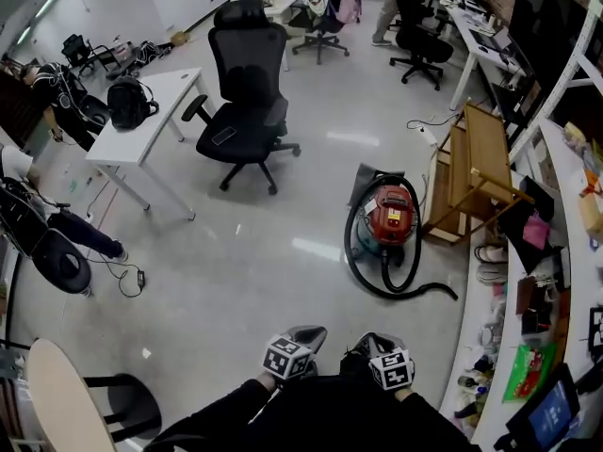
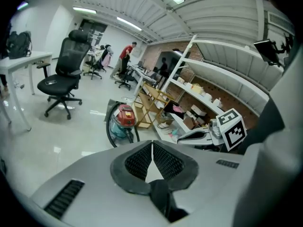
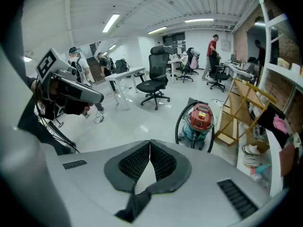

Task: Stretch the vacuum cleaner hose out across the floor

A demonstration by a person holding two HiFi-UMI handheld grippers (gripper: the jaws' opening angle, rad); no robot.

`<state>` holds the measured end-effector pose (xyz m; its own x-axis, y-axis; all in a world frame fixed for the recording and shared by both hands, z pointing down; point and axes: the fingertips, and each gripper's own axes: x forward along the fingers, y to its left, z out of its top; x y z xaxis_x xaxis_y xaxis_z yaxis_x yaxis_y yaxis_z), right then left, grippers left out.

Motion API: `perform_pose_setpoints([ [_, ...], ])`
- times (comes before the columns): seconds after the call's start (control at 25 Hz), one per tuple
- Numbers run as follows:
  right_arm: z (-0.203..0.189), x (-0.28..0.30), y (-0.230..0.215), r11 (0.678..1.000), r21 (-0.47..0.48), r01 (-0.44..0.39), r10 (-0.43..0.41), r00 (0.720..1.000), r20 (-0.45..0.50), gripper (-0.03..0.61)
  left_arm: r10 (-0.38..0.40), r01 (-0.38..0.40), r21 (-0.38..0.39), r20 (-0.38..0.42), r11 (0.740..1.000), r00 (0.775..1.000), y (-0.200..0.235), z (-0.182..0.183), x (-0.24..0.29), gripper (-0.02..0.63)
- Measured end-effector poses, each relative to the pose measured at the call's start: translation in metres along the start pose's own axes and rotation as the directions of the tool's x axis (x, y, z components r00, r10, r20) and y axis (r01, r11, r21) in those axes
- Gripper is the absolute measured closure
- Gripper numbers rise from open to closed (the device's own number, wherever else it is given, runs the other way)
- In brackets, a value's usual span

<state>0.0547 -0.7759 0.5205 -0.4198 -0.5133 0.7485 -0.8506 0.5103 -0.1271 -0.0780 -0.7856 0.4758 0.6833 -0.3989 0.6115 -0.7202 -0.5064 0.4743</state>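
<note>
Black hose (image 1: 391, 291) loops round the vacuum (image 1: 390, 217), well apart from the left gripper (image 2: 152, 144) and right gripper (image 3: 150, 143), fingers closed, empty

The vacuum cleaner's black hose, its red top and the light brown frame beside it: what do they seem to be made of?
Black hose: probably flexible plastic or rubber, matt; it bends in smooth loops.
Red vacuum cleaner top: likely moulded plastic, slightly glossy; rounded shape, even colour.
Light brown frame: seemingly bare wood, matt; flat boards and straight slats.
</note>
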Motion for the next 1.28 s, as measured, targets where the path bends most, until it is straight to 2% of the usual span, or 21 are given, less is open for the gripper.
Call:
perform_pose_setpoints([
  [0.16,0.056,0.024,-0.037,0.994,-0.071,-0.080,0.084,0.995,0.049,0.565,0.129,-0.125,-0.073,0.062,0.989,0.990,0.016,0.045,0.004,0.589],
  [0.24,0.078,0.028,-0.054,0.988,-0.099,-0.114,0.122,0.990,0.073,0.564,0.168,-0.163,-0.078,0.069,0.984,0.983,0.017,0.063,0.013,0.589],
  [0.44,0.084,0.031,-0.102,0.982,-0.102,-0.156,0.164,0.984,0.073,0.565,0.197,-0.190,-0.098,0.071,0.977,0.978,-0.002,0.092,0.056,0.589],
  [0.6,0.087,0.028,-0.146,0.991,-0.056,-0.122,0.127,0.987,0.100,0.564,0.155,-0.154,-0.042,0.031,0.987,0.987,-0.019,0.112,0.096,0.589],
  [0.8,0.076,0.033,-0.191,0.997,0.035,-0.066,0.063,0.994,0.087,0.564,0.115,-0.115,0.028,0.001,0.993,0.993,-0.016,0.148,0.137,0.589],
  [1.0,0.072,0.043,-0.237,0.992,0.122,0.023,-0.030,0.998,0.055,0.564,0.053,-0.045,0.109,-0.066,0.993,0.996,0.010,0.175,0.193,0.589],
  [1.12,0.083,0.058,-0.269,0.978,0.180,0.100,-0.108,0.994,0.034,0.564,-0.005,0.019,0.123,-0.107,0.992,0.994,0.034,0.200,0.226,0.589],
  [1.28,0.112,0.076,-0.303,0.953,0.225,0.202,-0.202,0.979,-0.022,0.563,-0.087,0.121,0.198,-0.171,0.973,0.981,0.063,0.240,0.270,0.589],
])
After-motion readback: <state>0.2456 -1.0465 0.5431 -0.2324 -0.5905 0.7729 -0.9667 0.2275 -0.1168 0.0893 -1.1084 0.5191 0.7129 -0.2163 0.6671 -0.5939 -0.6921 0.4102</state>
